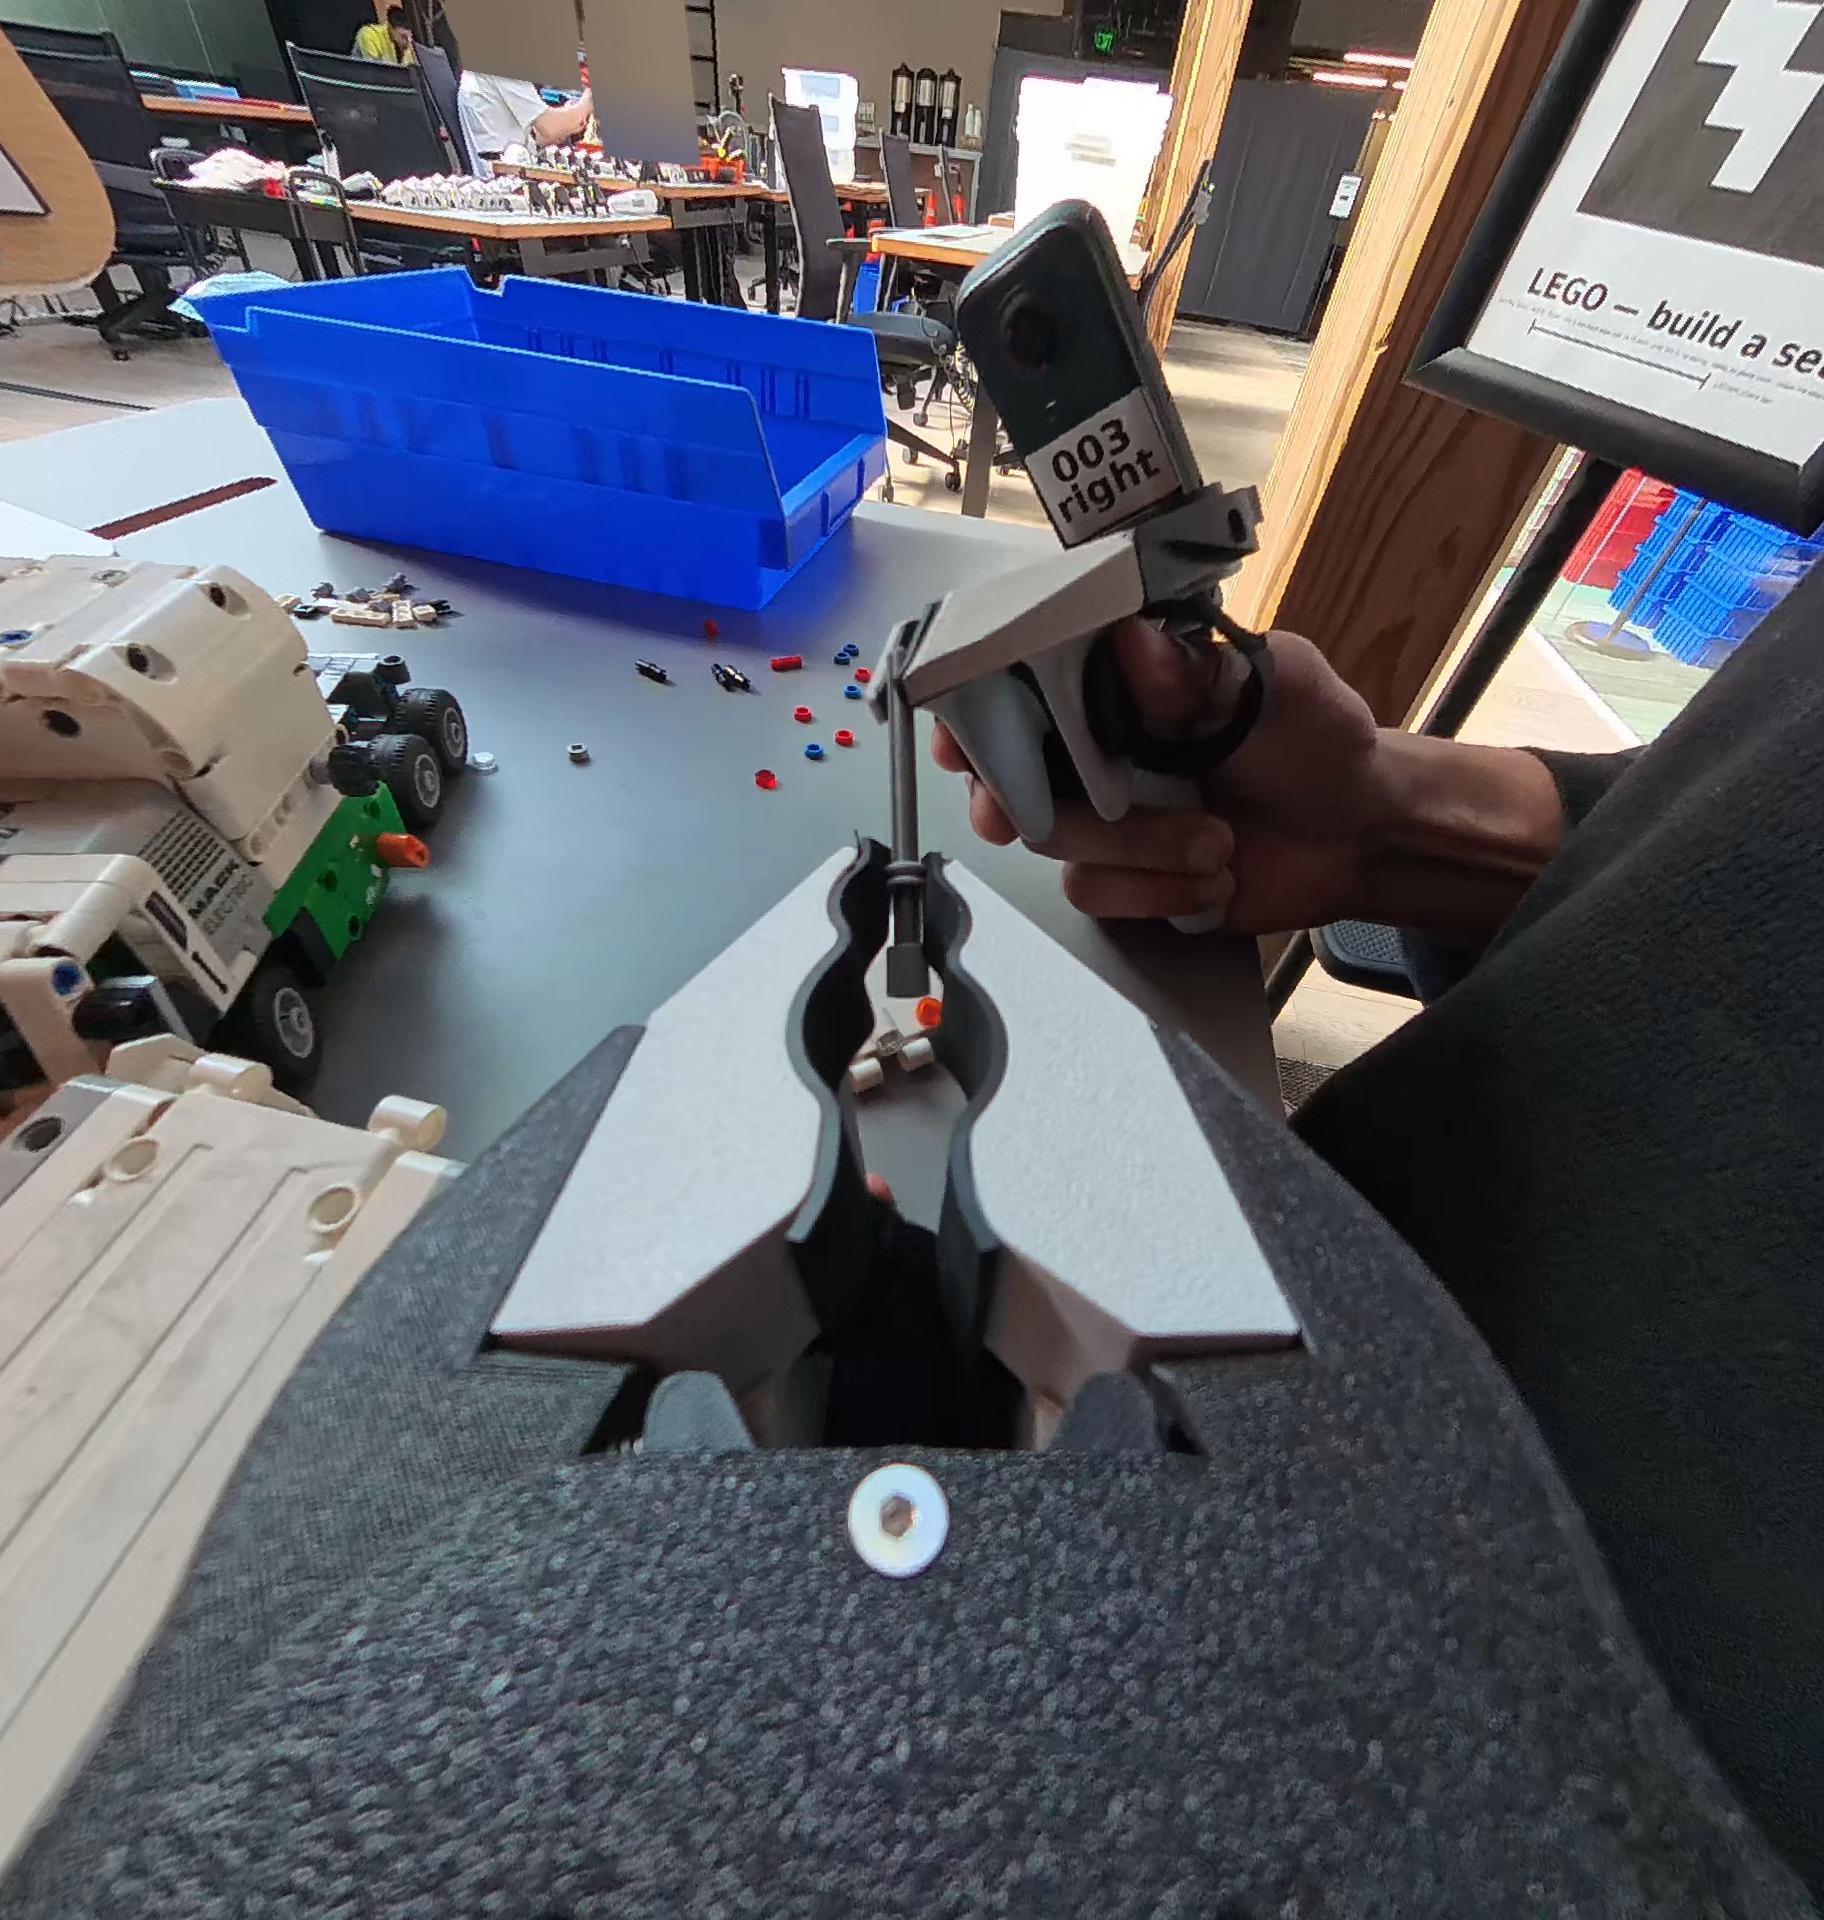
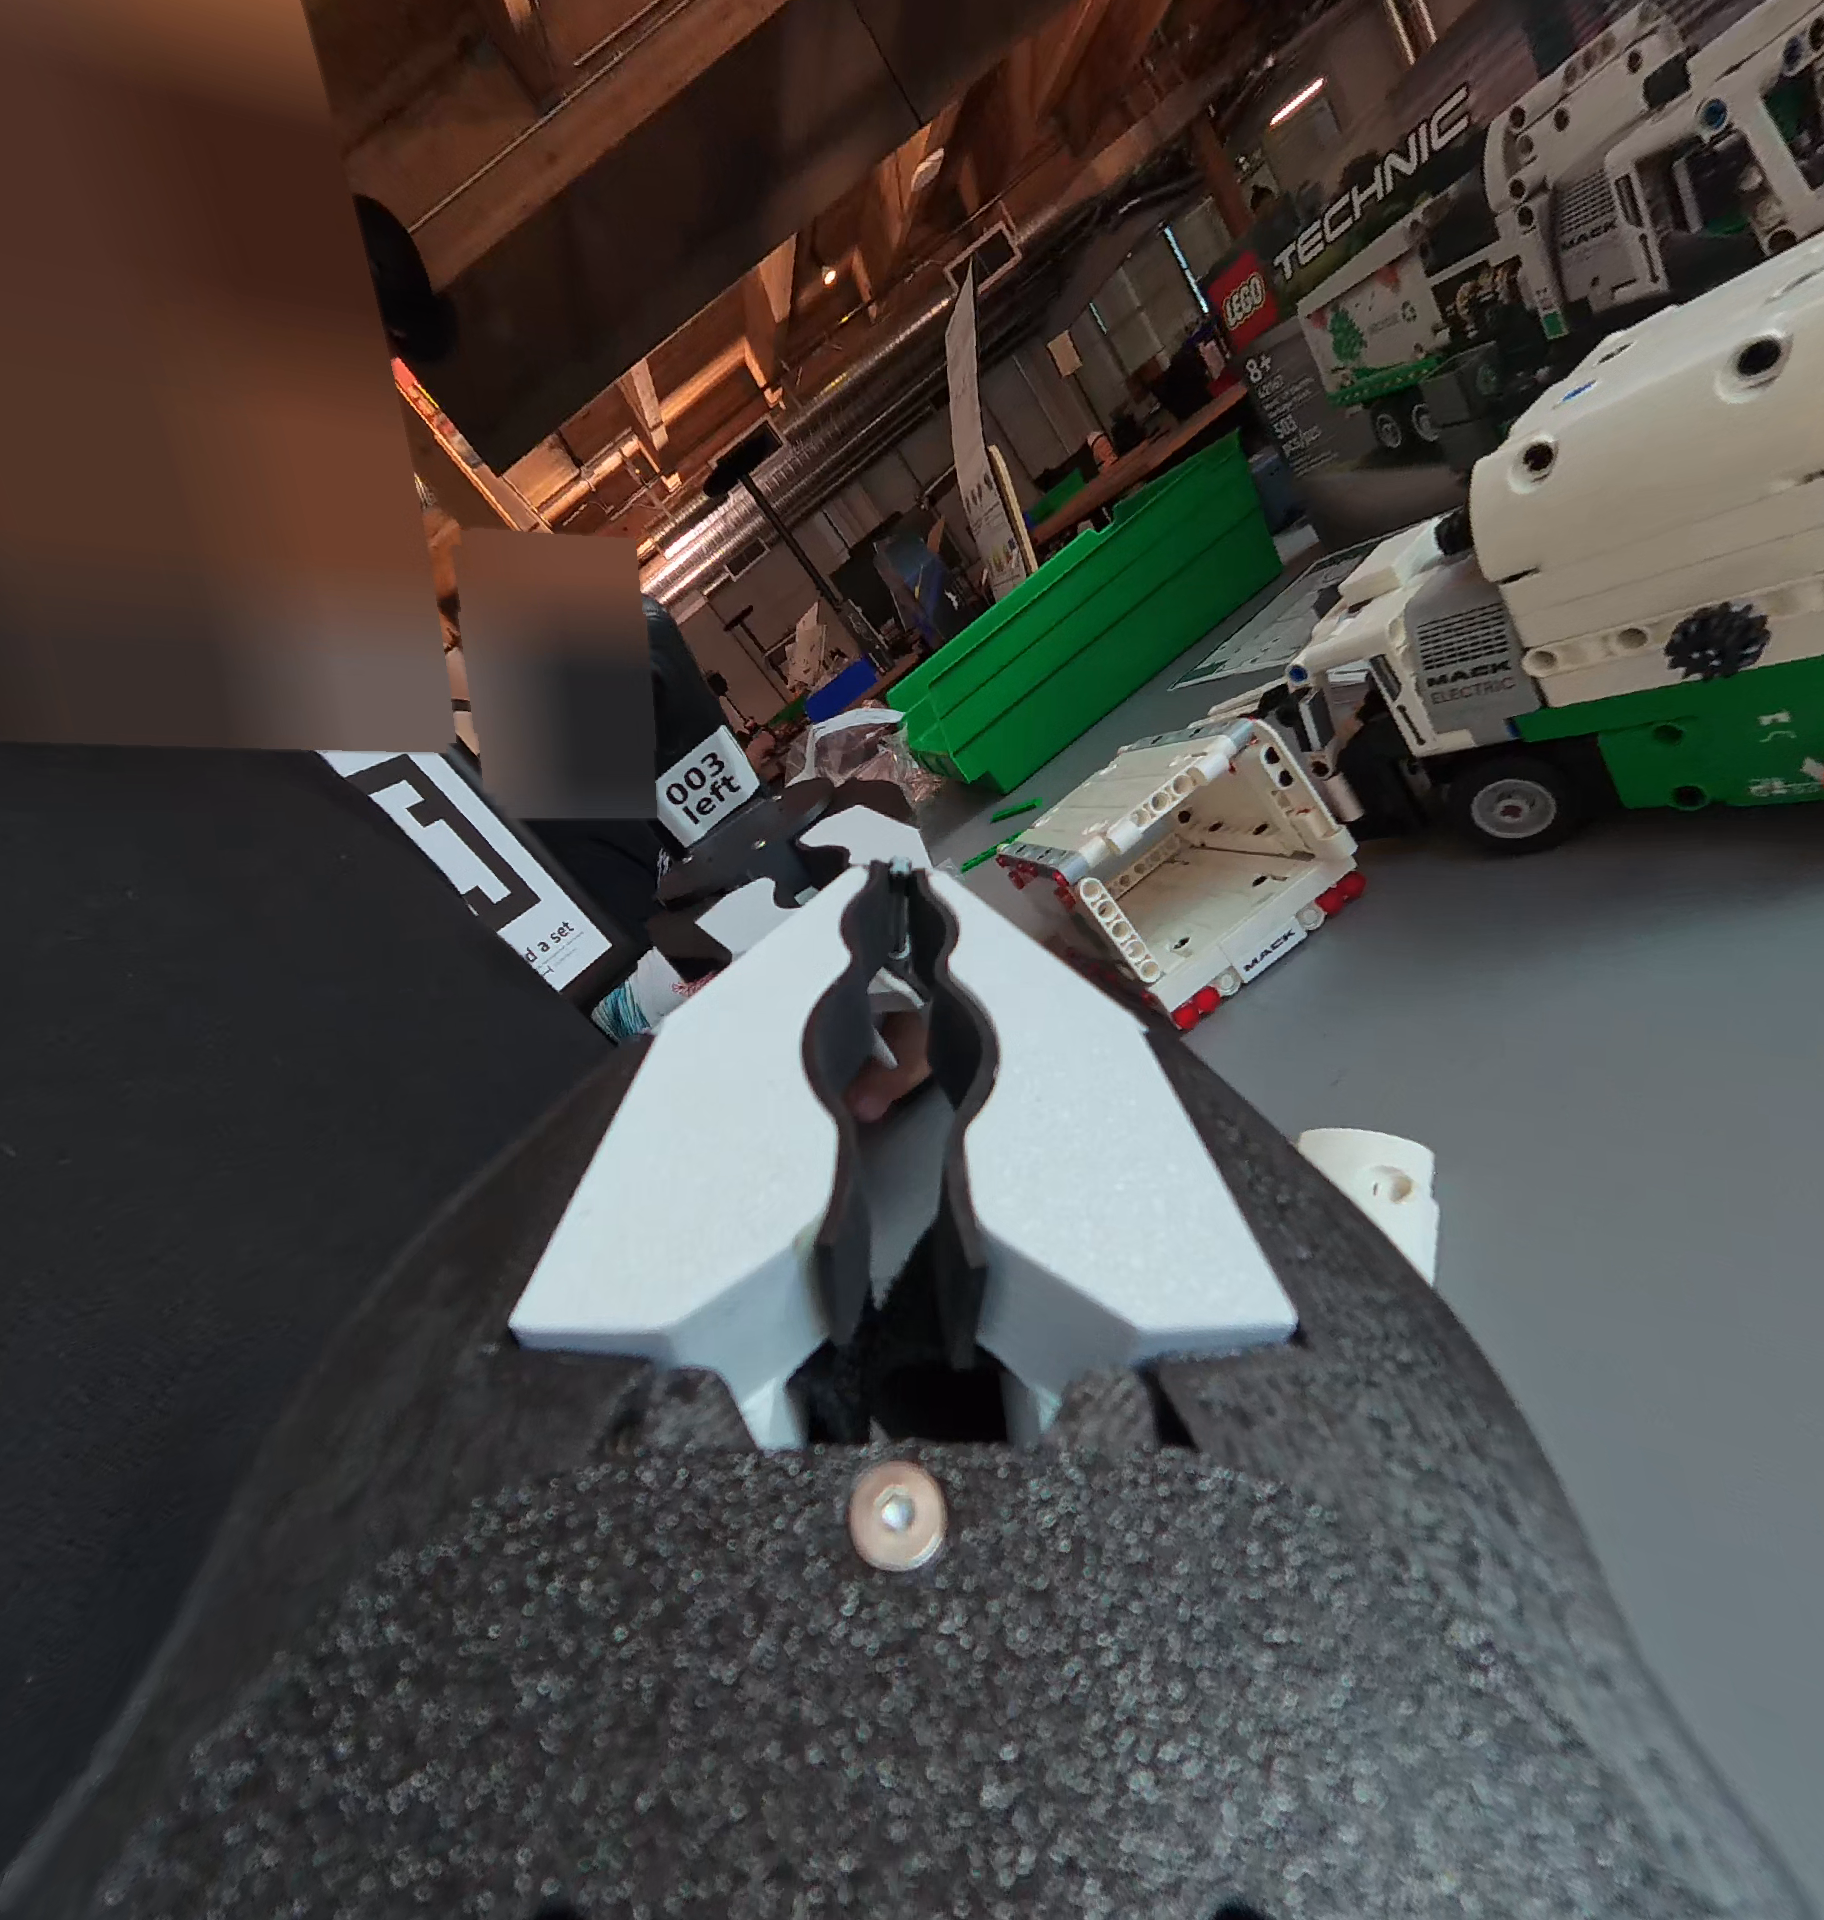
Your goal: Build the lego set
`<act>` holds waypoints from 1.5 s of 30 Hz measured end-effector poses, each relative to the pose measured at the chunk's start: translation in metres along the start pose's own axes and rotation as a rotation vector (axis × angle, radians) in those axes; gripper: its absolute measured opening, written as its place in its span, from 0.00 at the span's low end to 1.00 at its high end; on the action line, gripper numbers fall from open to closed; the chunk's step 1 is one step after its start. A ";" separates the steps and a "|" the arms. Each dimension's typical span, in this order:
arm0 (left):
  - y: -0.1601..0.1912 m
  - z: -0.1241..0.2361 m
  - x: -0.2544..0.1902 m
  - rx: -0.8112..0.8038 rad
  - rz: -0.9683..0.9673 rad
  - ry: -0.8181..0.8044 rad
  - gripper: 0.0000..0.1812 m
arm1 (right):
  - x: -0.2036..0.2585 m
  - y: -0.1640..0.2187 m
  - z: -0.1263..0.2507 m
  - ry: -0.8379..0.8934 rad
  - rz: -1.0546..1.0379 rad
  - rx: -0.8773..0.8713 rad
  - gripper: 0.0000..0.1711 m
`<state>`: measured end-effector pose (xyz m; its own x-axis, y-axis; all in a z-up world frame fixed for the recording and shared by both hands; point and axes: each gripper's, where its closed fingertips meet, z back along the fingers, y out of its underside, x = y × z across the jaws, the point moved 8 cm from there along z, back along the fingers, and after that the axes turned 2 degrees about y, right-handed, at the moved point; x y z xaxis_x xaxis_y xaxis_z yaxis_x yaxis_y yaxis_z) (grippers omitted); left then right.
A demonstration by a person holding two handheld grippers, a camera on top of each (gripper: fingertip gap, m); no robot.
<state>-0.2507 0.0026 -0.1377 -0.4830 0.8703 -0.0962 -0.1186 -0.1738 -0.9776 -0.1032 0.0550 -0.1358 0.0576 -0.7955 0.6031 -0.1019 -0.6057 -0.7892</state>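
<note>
A thin grey axle [image 1: 900, 790] spans between both grippers above the grey table. My right gripper [image 1: 884, 681] is shut on its upper end; in the right wrist view the axle [image 2: 900, 902] sits pinched at that gripper's tips [image 2: 900, 883]. My left gripper [image 1: 900, 860] is closed around the axle's lower part, at a dark collar [image 1: 904, 875]. A small white piece with an orange bit [image 1: 897, 1049] shows between the left fingers below the axle; whether it is held is unclear. The left gripper also shows in the right wrist view [image 2: 794, 883].
A white and green lego truck [image 1: 212, 810] [image 2: 1614, 644] stands left of the grippers, with a white panel assembly [image 1: 160, 1247] [image 2: 1188, 862] beside it. A blue bin [image 1: 544, 436] is at the back; small red, blue and black pieces [image 1: 814, 717] lie before it. A green bin [image 2: 1084, 623] and the set's box [image 2: 1407, 260] stand beyond the truck. Both grippers' tips are close together, under 4 cm apart.
</note>
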 end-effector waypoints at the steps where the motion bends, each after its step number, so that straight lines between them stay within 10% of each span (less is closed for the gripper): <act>1: 0.000 0.000 0.000 -0.001 0.000 -0.003 0.03 | -0.001 0.000 0.000 -0.003 -0.007 0.000 0.00; 13: -0.001 0.001 0.006 -0.005 0.081 0.034 0.02 | -0.003 -0.002 -0.001 -0.004 -0.039 -0.017 0.01; 20: -0.005 0.007 -0.005 -0.040 -0.046 0.064 0.22 | -0.015 -0.006 0.001 -0.182 -0.367 0.028 0.01; 36: -0.011 -0.004 0.025 -0.006 0.503 0.382 0.01 | -0.004 -0.028 -0.017 -0.101 0.035 0.336 0.01; 40: -0.019 0.006 0.041 -0.256 0.705 0.352 0.00 | -0.002 -0.024 -0.016 -0.037 -0.013 0.218 0.19; 45: -0.022 0.010 0.044 -0.441 0.734 0.320 0.00 | 0.000 -0.007 -0.033 -0.082 -0.286 0.095 0.16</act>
<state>-0.2775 0.0401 -0.1191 -0.0354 0.7085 -0.7048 0.4973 -0.5993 -0.6273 -0.1353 0.0600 -0.1267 0.1511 -0.5887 0.7941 0.0236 -0.8009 -0.5983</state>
